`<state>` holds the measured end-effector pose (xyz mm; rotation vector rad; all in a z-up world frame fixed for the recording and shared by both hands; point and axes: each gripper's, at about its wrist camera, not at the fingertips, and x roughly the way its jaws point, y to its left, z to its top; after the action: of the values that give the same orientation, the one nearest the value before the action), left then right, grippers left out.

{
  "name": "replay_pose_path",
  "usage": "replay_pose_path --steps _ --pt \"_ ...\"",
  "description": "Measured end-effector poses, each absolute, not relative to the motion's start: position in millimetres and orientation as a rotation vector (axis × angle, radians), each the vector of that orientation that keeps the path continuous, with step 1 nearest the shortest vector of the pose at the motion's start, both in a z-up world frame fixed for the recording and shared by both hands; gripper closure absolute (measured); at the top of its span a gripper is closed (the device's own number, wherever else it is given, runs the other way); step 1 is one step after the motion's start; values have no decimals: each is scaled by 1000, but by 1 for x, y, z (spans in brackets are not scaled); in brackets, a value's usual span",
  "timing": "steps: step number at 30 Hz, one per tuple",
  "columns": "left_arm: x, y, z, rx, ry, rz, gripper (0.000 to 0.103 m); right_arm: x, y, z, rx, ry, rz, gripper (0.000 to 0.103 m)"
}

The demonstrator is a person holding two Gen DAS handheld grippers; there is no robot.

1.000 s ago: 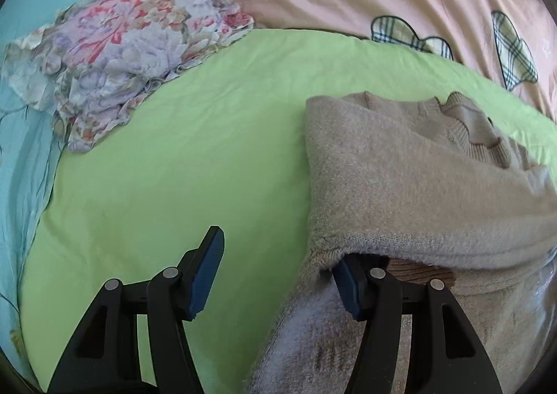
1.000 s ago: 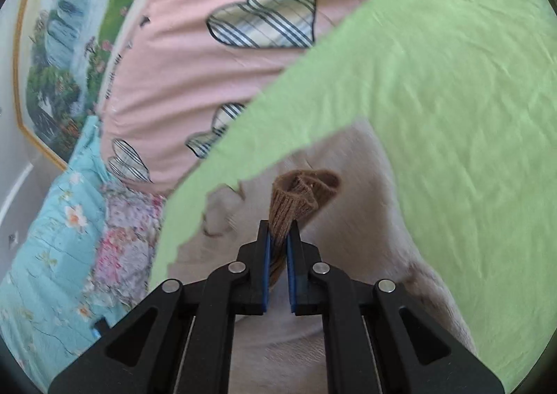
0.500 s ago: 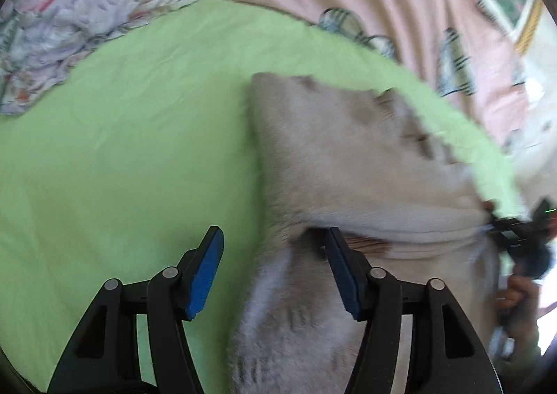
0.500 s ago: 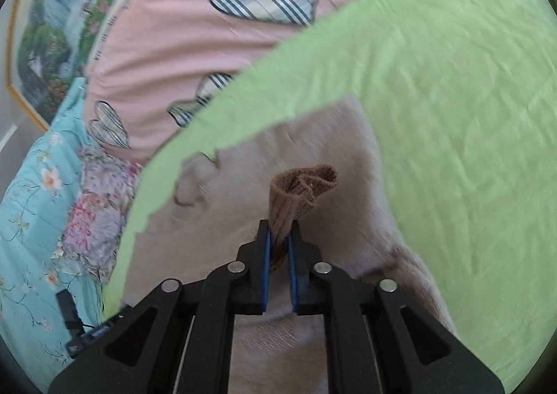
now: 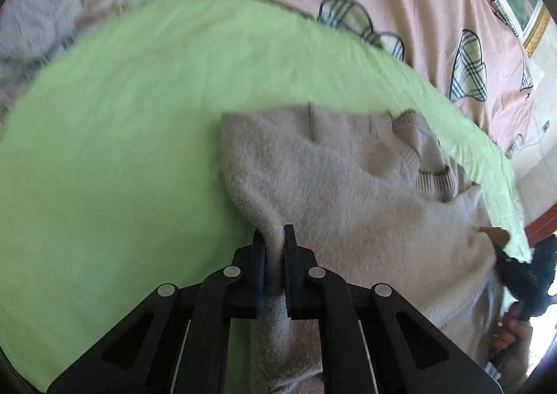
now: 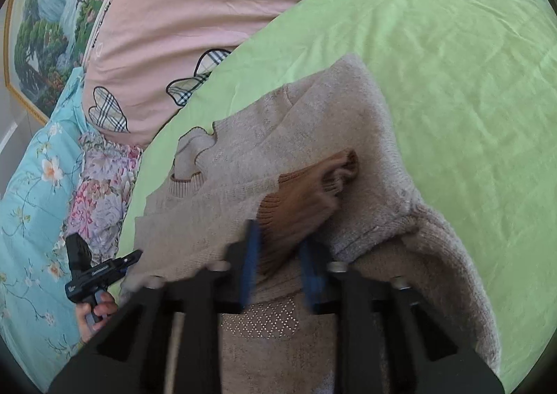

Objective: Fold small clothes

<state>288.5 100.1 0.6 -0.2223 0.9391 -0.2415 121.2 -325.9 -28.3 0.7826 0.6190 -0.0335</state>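
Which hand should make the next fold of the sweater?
Left. The left gripper has its fingers shut on the side edge of the sweater; the right gripper only pinches the brown cuff on top.

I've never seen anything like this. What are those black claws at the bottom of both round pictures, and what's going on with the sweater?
No robot: a person holds two two-finger clamps, each with a wide-angle camera looking forward along it. One picture is from the left gripper, one from the right gripper. A beige sweater lies on a green sheet, beside a pink quilt. The left gripper is shut on a fold of the sweater; the right seems to pinch its brown cuff, though blurred.
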Motion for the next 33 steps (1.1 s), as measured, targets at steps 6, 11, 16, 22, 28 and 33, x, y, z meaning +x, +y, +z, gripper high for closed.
replay_pose_path --steps 6,11,16,22,28,33 --pt "279 97 6 -143 858 -128 97 126 -323 -12 683 596 -70 92" --pt "279 98 -3 -156 910 -117 92 127 -321 -37 696 723 -115 88" --pt "238 102 20 -153 893 -148 86 93 -320 -15 696 668 -135 66" --pt "168 105 28 -186 895 -183 63 58 -304 -2 710 636 -107 64" --pt "103 112 21 -174 896 -134 47 30 -280 2 703 639 -63 61" --pt "62 120 15 -200 911 -134 35 8 -263 6 683 633 -30 60"
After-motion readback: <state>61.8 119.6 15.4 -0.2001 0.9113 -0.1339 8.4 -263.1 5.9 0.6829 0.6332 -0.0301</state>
